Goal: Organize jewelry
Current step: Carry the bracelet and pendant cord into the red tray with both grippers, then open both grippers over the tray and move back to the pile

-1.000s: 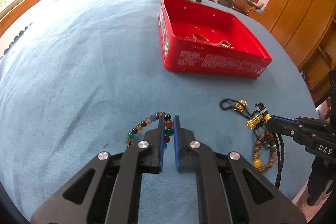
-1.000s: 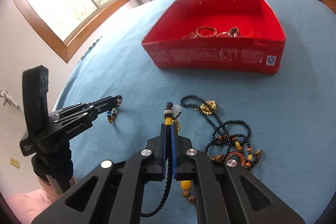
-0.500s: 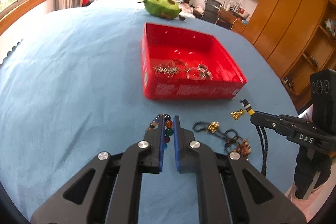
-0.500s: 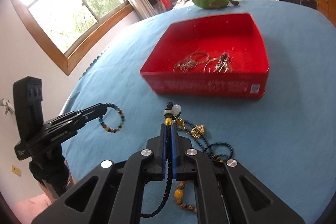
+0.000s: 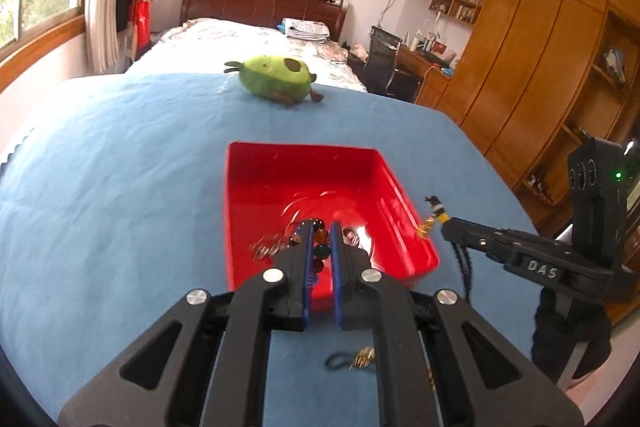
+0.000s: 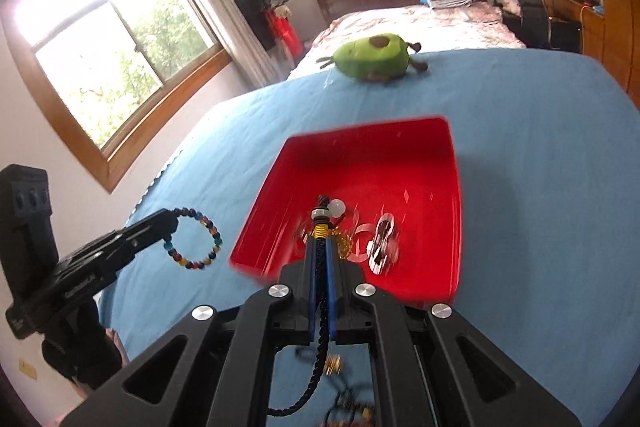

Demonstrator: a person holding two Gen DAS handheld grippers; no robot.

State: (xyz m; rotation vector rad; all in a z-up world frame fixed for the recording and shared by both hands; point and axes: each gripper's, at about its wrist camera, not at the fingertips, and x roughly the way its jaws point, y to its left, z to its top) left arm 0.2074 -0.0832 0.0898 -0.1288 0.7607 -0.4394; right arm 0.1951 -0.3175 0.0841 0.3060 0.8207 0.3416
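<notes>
My left gripper [image 5: 320,225] is shut on a multicolour bead bracelet [image 5: 319,247], lifted off the blue cloth. In the right wrist view the bracelet [image 6: 196,241] hangs as a ring from the left gripper [image 6: 170,221], left of the red box [image 6: 452,155]. My right gripper [image 6: 320,241] is shut on a dark braided cord necklace [image 6: 318,363] with yellow and white beads at its tip. Its tail dangles below the fingers. The left wrist view shows the right gripper [image 5: 444,227] by the right wall of the red box [image 5: 304,147]. Silver rings [image 6: 382,243] lie inside the box.
A green avocado plush [image 5: 276,77] lies on the blue cloth [image 5: 120,187] beyond the box. A gold charm on a dark loop [image 5: 360,359] shows under the left gripper. A bed, a desk and wooden cupboards stand behind the table.
Both grippers have risen and moved forward to the red box. The bracelet and the necklace have come up off the cloth with them. Both stay shut.
</notes>
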